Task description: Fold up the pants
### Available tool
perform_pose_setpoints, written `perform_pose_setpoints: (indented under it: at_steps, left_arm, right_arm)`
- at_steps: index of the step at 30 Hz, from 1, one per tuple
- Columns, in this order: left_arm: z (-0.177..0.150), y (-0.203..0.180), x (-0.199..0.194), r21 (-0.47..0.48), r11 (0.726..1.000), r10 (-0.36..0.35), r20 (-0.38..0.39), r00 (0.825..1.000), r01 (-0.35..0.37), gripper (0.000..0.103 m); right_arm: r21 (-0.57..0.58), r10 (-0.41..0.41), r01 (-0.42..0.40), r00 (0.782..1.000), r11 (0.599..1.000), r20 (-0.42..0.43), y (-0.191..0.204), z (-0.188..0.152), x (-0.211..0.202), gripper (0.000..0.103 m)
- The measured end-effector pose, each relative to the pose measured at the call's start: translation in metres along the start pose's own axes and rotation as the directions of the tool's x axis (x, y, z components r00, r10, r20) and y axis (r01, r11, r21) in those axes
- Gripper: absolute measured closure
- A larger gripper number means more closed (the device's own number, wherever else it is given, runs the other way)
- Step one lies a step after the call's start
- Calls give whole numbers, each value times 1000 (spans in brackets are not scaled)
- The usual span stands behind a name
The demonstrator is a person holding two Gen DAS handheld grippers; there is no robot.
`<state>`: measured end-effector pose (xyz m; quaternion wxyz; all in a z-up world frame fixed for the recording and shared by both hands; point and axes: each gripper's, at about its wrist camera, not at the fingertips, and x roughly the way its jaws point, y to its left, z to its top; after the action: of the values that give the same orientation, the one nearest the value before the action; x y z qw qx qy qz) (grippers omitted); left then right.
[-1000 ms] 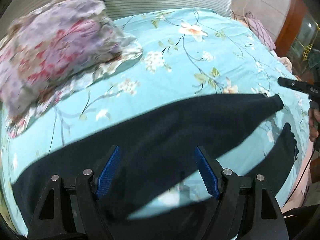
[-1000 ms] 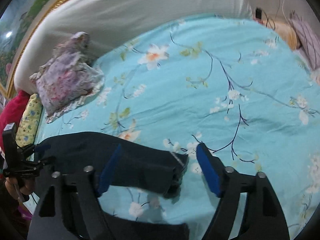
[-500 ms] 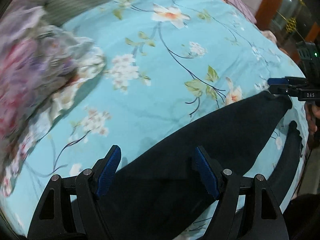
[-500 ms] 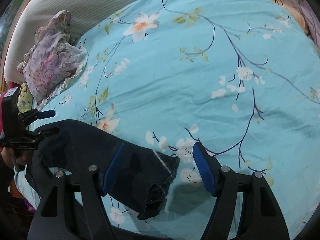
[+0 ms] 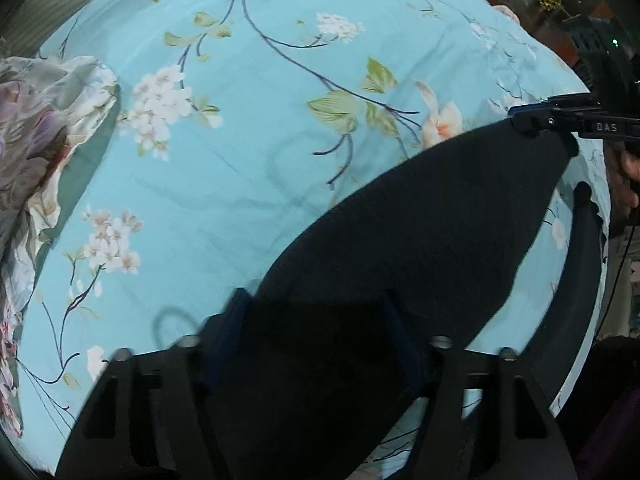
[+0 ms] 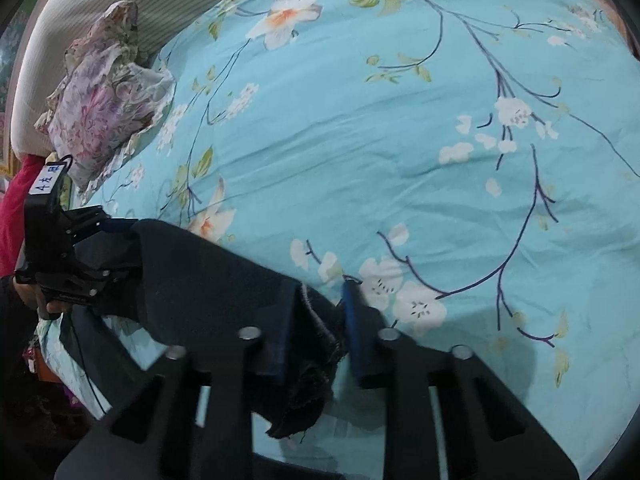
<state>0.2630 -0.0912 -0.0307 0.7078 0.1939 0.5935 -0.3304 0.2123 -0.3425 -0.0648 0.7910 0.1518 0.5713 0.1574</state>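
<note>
Now clamped on the dark pants point(image 5: 420, 240): left gripper point(image 5: 320, 344) at waist, right gripper point(image 6: 316, 320) at hem; ready for folding.

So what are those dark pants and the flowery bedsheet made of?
The dark pants look like thick matte woven cloth, possibly denim: the hem shows pale stitching and a frayed edge. The turquoise floral bedsheet looks like thin, smooth printed cotton or a blend, with fine creases.
</note>
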Motion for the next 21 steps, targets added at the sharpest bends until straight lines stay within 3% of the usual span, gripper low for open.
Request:
perform_pose_setpoints:
  at_steps: [1, 3, 5, 10, 15, 21]
  left_arm:
    - [-1, -4, -2, 11, 1000, 2, 8, 1000, -2, 63]
    - [-2, -6, -5, 20, 1000, 20, 14, 1000, -20, 90]
    - [-6, -6, -15, 4, 999, 44, 31, 999, -44, 96]
    - [-23, -5, -52, -68, 998, 22, 106, 994, -14, 97]
    - [-41, -21, -69, -95, 995, 44, 127, 991, -32, 99]
    - [-80, -35, -98, -161, 987, 39, 168, 985, -12, 99]
  right_arm:
    - [-13, 7, -7, 1000, 1000, -4, 3, -1, 0, 95]
    - [-45, -11, 11, 1000, 999, 1, 9, -2, -3, 95]
    - [-66, -21, 23, 1000, 998, 18, 14, -1, -7, 95]
    - [-107, -9, 20, 994, 994, 107, 22, 9, -35, 96]
    - [-204, 17, 17, 986, 979, 166, 42, 15, -59, 96]
    - [-361, 85, -10, 978, 933, 192, 68, -16, -89, 96]
